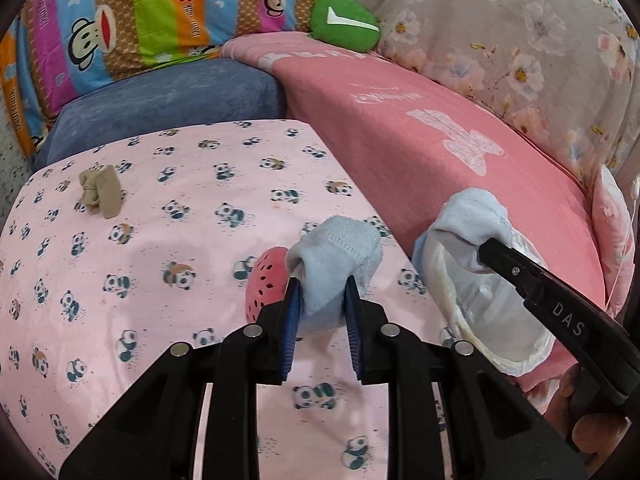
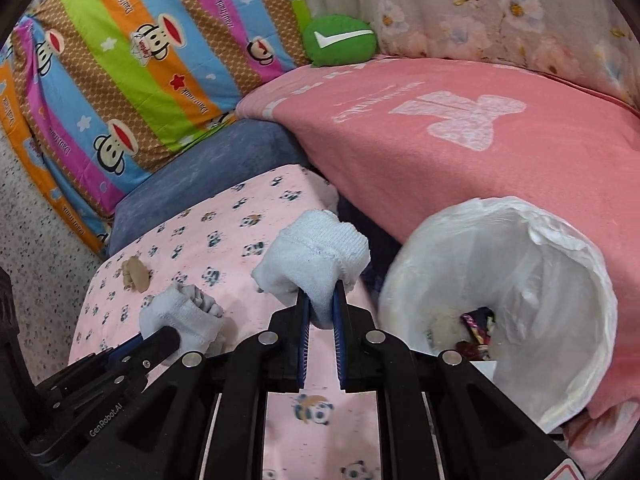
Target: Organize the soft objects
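Your left gripper (image 1: 322, 300) is clamped on a rolled pale blue sock (image 1: 334, 256), held just above the panda-print sheet (image 1: 160, 240), and your right gripper (image 2: 320, 300) pinches a second light sock bundle (image 2: 316, 256) the same way, raised near the mouth of the white-lined bin (image 2: 560, 280). From the left wrist view that second bundle sits right at the bin's near rim, with the right gripper's black finger crossing over the opening. Inside the bin you can make out a few dark and pale soft items at the bottom. Just behind your left sock, a pink dotted ball-like thing (image 1: 266, 284) lies on the sheet, partly hidden by the gripper. A knotted tan stocking (image 1: 100, 192) lies well apart toward the far left of the sheet. Beyond it are a blue cushion (image 1: 172, 100), a striped monkey-print pillow (image 1: 152, 12), a pink blanket (image 1: 420, 140) rising beside the bin, and a green plush with a white tick (image 1: 344, 20) against the floral fabric (image 1: 520, 40).
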Demonstrator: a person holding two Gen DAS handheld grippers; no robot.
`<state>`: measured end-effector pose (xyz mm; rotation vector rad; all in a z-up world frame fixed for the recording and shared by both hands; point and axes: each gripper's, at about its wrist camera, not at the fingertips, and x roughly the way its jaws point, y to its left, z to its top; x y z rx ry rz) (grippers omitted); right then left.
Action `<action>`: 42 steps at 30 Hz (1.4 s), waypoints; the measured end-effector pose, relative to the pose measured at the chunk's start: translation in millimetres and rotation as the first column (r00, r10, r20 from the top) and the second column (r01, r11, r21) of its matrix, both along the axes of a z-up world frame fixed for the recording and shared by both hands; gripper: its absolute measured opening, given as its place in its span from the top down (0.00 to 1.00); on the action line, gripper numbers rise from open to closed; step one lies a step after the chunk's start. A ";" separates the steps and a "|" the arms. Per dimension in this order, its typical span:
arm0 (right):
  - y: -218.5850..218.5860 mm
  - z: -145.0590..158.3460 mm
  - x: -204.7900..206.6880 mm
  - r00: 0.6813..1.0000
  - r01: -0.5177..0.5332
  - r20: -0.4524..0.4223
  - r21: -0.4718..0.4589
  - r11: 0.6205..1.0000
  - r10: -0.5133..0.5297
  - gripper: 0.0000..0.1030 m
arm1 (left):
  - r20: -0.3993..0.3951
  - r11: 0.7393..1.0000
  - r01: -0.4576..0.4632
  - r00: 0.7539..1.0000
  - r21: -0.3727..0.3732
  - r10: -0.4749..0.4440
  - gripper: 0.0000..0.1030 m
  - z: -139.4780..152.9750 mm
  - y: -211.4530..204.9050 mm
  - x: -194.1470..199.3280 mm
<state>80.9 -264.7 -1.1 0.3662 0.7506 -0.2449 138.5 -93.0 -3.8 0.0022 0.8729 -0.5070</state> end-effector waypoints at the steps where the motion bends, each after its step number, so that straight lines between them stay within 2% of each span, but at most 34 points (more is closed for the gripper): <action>1: -8.1 0.4 -5.9 1.000 0.019 -0.003 -0.017 1.000 -0.019 0.90 | 0.001 1.000 0.015 1.000 0.001 -0.015 0.80 0.5 -8.6 -3.8; 9: -60.7 -4.7 -32.6 0.990 0.139 -0.015 -0.018 0.990 -0.139 0.90 | 0.003 0.988 0.155 0.988 0.011 -0.155 0.79 1.3 -86.0 -22.9; 18: -91.6 -12.6 -46.8 0.976 0.215 -0.027 0.013 0.976 -0.215 0.88 | -0.025 0.974 0.225 0.974 -0.005 -0.226 0.79 -8.0 -130.4 -28.5; 19: -93.3 -12.8 -48.1 0.975 0.222 -0.026 0.013 0.975 -0.221 0.86 | -0.029 0.973 0.230 0.973 -0.012 -0.230 0.78 -8.9 -132.4 -28.5; 22: -96.0 -11.0 -51.4 0.965 0.262 -0.013 -0.003 0.965 -0.262 0.79 | -0.043 0.976 0.216 0.975 -0.032 -0.218 0.69 -10.5 -133.9 -26.3; 24: -98.1 -9.9 -53.4 0.962 0.275 -0.002 0.002 0.962 -0.275 0.69 | -0.041 0.978 0.203 0.978 -0.036 -0.205 0.57 -9.3 -132.1 -25.5; 26: -98.7 -9.1 -55.5 0.958 0.287 0.012 0.002 0.958 -0.287 0.65 | -0.036 0.981 0.194 0.980 -0.034 -0.195 0.57 -8.1 -128.3 -24.1; 42: -60.5 -15.2 -32.7 0.982 0.189 -0.010 -0.040 0.981 -0.190 0.65 | -0.026 0.995 0.096 0.995 -0.024 -0.097 0.57 -8.1 -74.4 -6.1</action>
